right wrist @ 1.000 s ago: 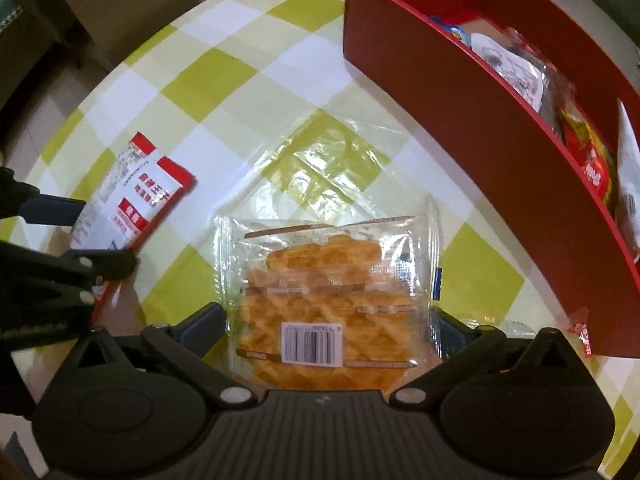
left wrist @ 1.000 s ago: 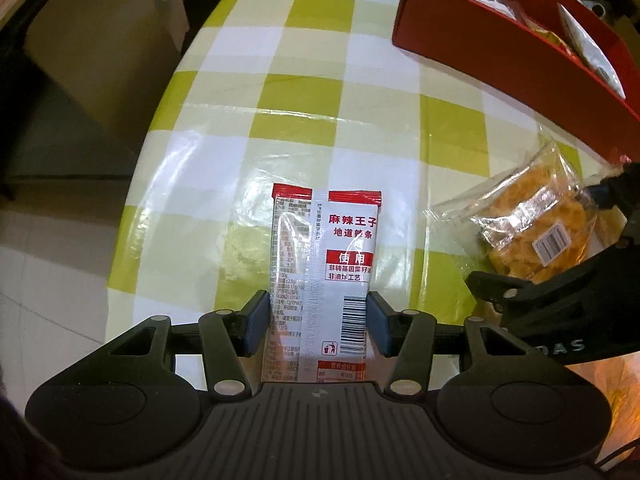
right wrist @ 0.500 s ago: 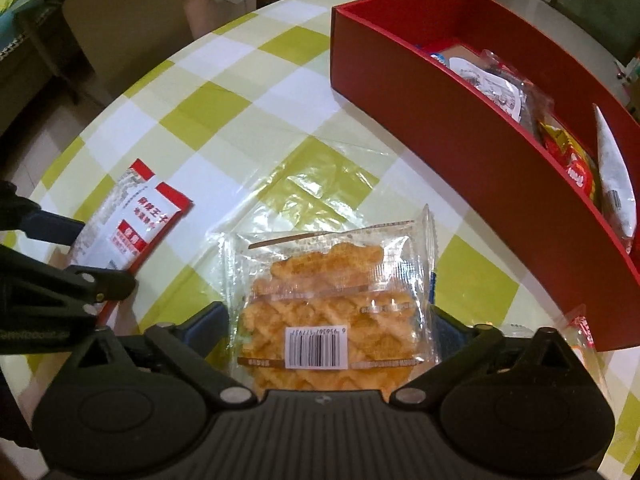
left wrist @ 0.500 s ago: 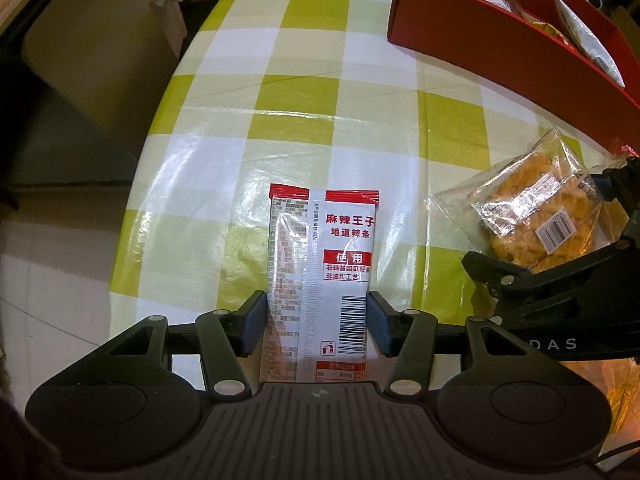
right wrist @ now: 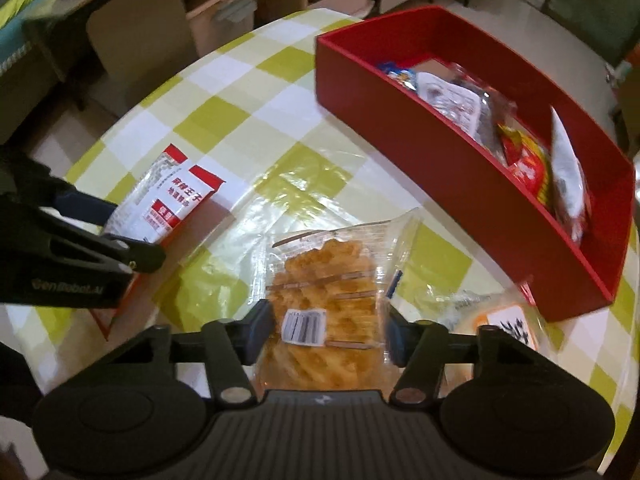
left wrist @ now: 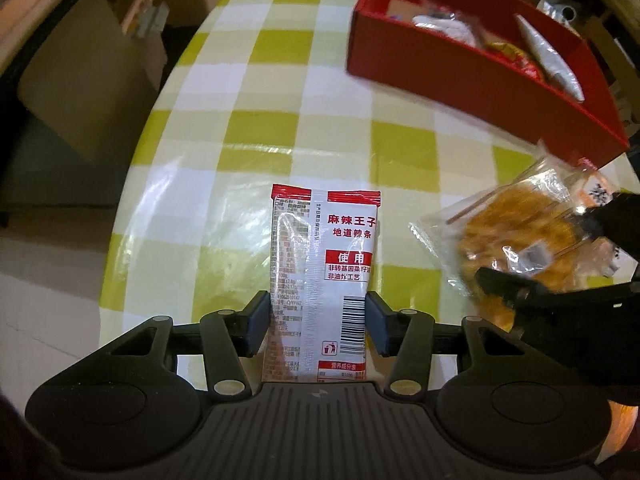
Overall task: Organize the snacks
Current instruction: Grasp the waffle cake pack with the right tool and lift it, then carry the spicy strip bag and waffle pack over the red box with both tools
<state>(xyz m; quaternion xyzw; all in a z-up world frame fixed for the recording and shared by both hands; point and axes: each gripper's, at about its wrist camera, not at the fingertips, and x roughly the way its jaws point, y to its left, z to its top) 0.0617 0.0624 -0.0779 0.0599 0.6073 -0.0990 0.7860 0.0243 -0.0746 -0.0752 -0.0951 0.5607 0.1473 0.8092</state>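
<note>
My left gripper (left wrist: 316, 322) is shut on a white and red spicy-strip packet (left wrist: 324, 264) and holds it above the checked table. The packet also shows in the right wrist view (right wrist: 166, 204). My right gripper (right wrist: 326, 330) is shut on a clear bag of golden waffle biscuits (right wrist: 332, 292), lifted off the table; the bag also shows at the right of the left wrist view (left wrist: 516, 236). A long red box (right wrist: 452, 172) with several snack packs inside stands ahead and to the right; it also shows in the left wrist view (left wrist: 472, 76).
The table wears a yellow-green and white checked cloth (left wrist: 288, 92); its edge curves along the left. Another clear snack bag with a white label (right wrist: 500, 316) lies by the red box's near end. A brown chair (left wrist: 80, 92) and cardboard boxes (right wrist: 224, 12) stand beyond the table.
Both grippers have risen with their packets, so the table and red box look farther away. The right gripper's jaws have closed in on the waffle bag.
</note>
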